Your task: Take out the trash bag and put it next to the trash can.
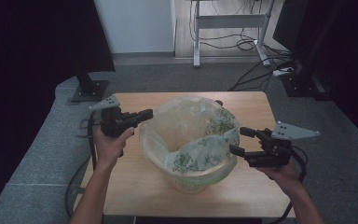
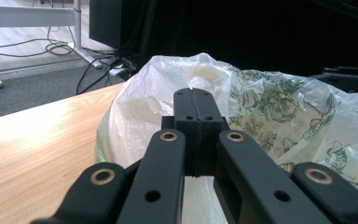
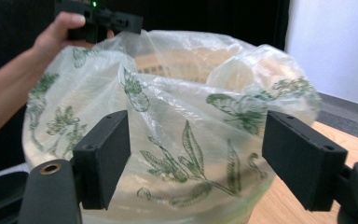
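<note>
High view shows one basket (image 1: 193,179) with one flowered plastic bag (image 1: 200,154) at the centre of the wooden surface (image 1: 135,186), the left hand-held gripper (image 1: 145,115) at its 9 o'clock rim and the right hand-held gripper (image 1: 238,141) at 3 o'clock. Left gripper view shows jaws together; whether they pinch the bag's edge I cannot tell. Right gripper view shows jaws apart before the bag, so lining the basket seems in hand, and next this side probably needs a grip.

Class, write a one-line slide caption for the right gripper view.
Open right gripper faces a leaf-printed plastic bag lining a bin, with the left gripper at the far rim.
</note>
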A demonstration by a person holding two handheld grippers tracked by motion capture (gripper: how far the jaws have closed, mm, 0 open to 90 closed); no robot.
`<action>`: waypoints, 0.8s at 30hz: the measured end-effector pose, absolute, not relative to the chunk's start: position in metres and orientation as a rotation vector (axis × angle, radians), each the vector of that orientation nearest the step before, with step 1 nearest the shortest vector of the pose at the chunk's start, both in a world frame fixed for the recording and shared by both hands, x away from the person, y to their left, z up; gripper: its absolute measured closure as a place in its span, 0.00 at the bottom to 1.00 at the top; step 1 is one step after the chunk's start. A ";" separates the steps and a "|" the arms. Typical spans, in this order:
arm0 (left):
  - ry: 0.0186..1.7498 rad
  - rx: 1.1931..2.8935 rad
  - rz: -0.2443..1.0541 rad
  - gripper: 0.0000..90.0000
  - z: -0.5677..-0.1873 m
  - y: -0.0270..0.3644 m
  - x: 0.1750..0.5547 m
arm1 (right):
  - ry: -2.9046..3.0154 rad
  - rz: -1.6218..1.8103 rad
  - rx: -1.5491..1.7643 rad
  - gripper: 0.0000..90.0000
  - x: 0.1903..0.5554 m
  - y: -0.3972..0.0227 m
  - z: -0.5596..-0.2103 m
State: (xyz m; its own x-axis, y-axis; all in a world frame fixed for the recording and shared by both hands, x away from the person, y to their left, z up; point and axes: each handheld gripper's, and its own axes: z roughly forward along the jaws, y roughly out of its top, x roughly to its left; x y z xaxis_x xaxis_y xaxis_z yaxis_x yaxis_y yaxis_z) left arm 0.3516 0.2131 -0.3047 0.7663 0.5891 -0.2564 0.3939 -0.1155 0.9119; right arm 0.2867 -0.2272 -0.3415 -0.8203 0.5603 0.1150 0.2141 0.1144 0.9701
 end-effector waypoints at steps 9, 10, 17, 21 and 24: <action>0.781 1.730 0.199 1.00 -0.307 0.220 0.352 | 2.119 1.605 0.726 0.80 0.286 -0.209 -0.345; 0.782 1.730 0.199 1.00 -0.307 0.220 0.352 | 2.116 1.596 0.731 0.86 0.286 -0.208 -0.345; 0.781 1.726 0.199 1.00 -0.306 0.222 0.351 | 2.069 1.651 0.746 0.99 0.287 -0.205 -0.332; 0.776 1.727 0.192 1.00 -0.307 0.219 0.352 | 2.059 1.700 0.749 0.99 0.292 -0.203 -0.323; 0.770 1.726 0.181 1.00 -0.308 0.217 0.353 | 2.057 1.698 0.766 0.99 0.297 -0.200 -0.321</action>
